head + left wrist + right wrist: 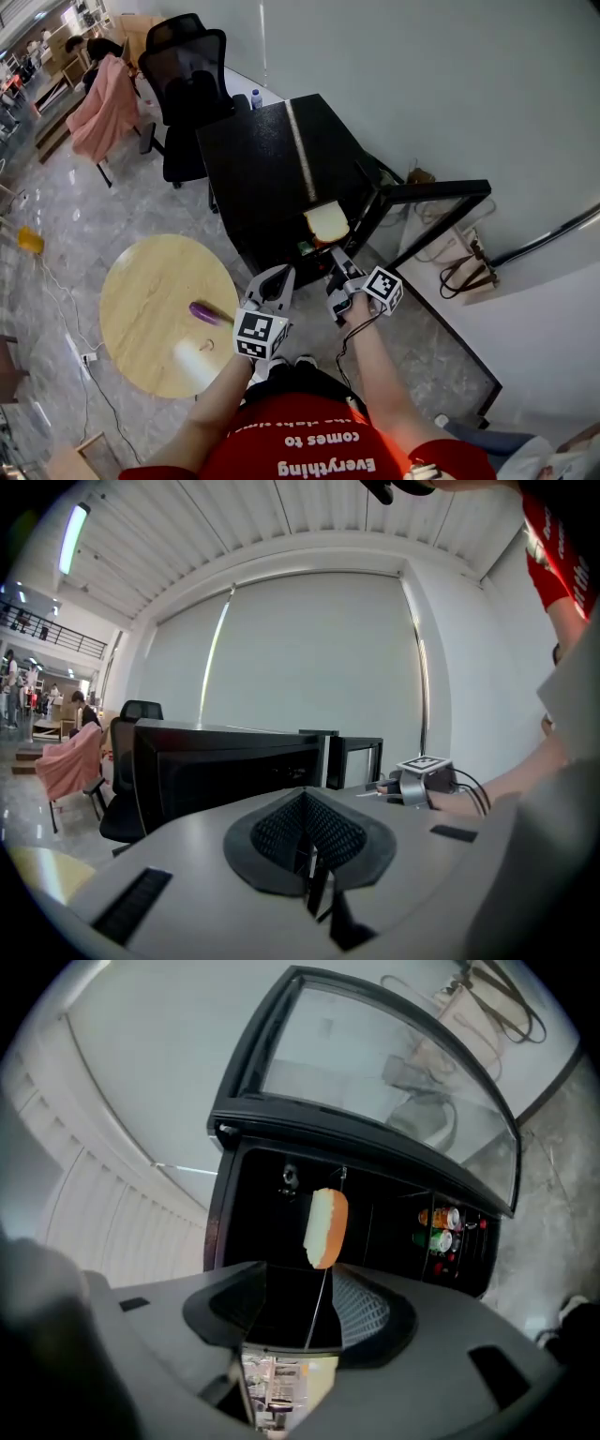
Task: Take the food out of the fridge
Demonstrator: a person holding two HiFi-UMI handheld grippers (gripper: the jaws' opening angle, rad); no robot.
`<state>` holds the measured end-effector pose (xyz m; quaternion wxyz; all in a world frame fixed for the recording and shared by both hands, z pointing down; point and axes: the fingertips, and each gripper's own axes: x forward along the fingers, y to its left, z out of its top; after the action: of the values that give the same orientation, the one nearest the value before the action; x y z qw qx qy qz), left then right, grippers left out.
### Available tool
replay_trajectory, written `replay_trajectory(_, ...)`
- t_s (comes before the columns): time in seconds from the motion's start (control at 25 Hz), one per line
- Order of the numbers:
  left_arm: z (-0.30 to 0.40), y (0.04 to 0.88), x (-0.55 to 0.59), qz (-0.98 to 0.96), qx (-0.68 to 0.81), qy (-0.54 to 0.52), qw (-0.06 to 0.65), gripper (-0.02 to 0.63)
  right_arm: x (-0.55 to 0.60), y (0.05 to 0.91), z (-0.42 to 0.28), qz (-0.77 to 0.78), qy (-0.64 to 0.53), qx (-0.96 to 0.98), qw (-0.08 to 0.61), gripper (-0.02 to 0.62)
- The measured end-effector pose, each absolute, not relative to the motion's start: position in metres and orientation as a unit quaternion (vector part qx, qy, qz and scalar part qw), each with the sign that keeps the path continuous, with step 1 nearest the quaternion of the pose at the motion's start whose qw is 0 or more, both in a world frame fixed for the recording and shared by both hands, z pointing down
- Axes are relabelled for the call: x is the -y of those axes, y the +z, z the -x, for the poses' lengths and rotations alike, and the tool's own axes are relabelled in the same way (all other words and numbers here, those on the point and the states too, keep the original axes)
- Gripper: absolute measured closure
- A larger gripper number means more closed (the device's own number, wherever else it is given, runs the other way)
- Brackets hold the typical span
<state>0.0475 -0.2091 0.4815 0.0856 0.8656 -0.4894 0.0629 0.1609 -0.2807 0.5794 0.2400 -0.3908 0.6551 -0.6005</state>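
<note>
Where the fridge (272, 169) stands open, grey floor (75, 202) spreads.

I see the fridge (267, 169) in glossy black and the bread slice (326, 223) cream-white with an orange-brown crust. The round surface (141, 281) is pale wood and the aubergine (204, 312) purple. The left tongs (275, 281) and right tongs (335, 267) are grey, with black-and-white square markers. The floor (56, 216) is veined grey. The person's shirt (300, 441) is red with white lettering.

Head view hides the inside of the fridge (267, 169) — cans (443, 1227) in the right gripper view are too small to read.
</note>
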Motion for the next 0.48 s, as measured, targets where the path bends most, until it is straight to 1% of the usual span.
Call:
replay_trajectory(0.04,-0.047,0.483,0.209,-0.865,0.49,0.065,0.086,0.606,0.284,0.583,-0.163,0.388,-0.608,-0.648,0.246,0.385)
replay_trajectory(0.12,-0.046,0.489,0.208,-0.864,0.49,0.077,0.085,0.606,0.291,0.59,-0.165,0.383,-0.62,-0.637,0.251,0.366)
replay_trajectory(0.24,-0.045,0.498,0.204,-0.864,0.486,0.099,0.088,0.606,0.303,0.604,-0.169,0.383,-0.633,-0.621,0.257,0.36)
replay_trajectory(0.48,-0.04,0.512,0.198,-0.861,0.488,0.102,0.101,0.606,0.327,0.625,-0.172,0.376,-0.659,-0.59,0.276,0.36)
